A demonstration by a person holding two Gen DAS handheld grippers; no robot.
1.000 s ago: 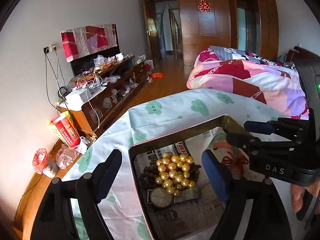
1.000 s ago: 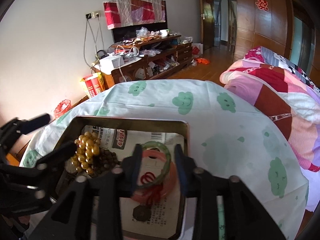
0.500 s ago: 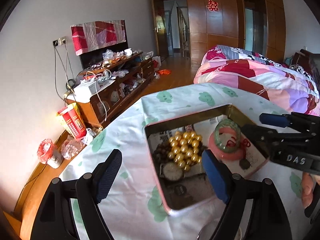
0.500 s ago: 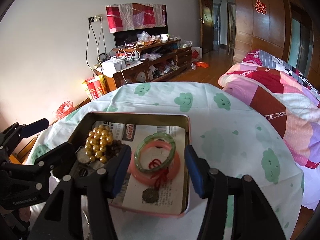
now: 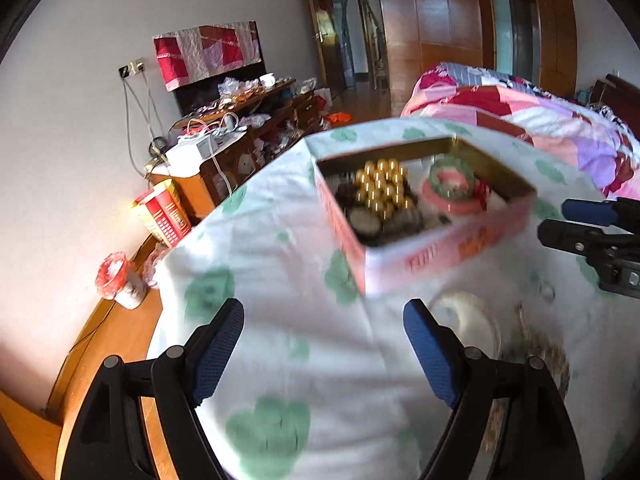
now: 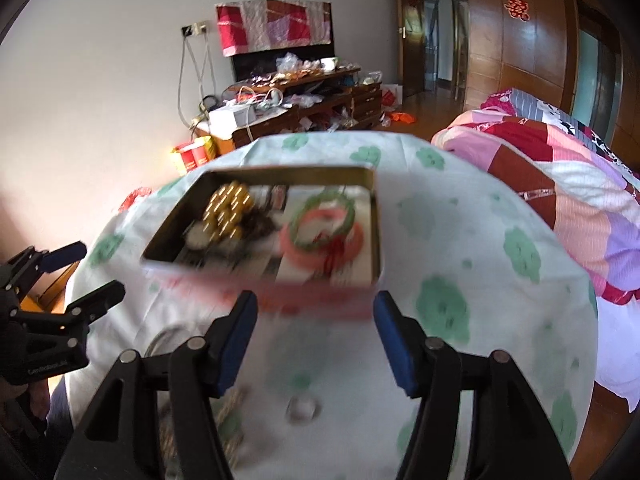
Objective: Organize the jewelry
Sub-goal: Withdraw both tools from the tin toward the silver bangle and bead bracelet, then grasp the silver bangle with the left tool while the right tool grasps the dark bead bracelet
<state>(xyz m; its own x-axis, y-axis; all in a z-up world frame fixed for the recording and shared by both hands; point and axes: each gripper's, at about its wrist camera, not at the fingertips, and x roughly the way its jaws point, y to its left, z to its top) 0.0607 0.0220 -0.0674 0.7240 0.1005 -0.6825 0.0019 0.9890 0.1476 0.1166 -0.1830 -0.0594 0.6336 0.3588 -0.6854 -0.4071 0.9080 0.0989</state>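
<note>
Both grippers spread wide, nothing held: L gripper (image 5: 323,346) and R gripper (image 6: 316,336) hover over cloud-print cloth (image 5: 280,344), just short of pink tin (image 5: 436,248). Tin holds gold bead bracelet (image 5: 382,192) on left, green bangle (image 6: 324,220) lying on pink bangle (image 6: 322,250) on right. Small ring (image 6: 302,407) on cloth near R gripper; frames blurred.

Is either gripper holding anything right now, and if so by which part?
Nothing is held. The left gripper and right gripper are both open and empty, short of the tin.

Both wrist views toward tin (image 5: 424,216)
</note>
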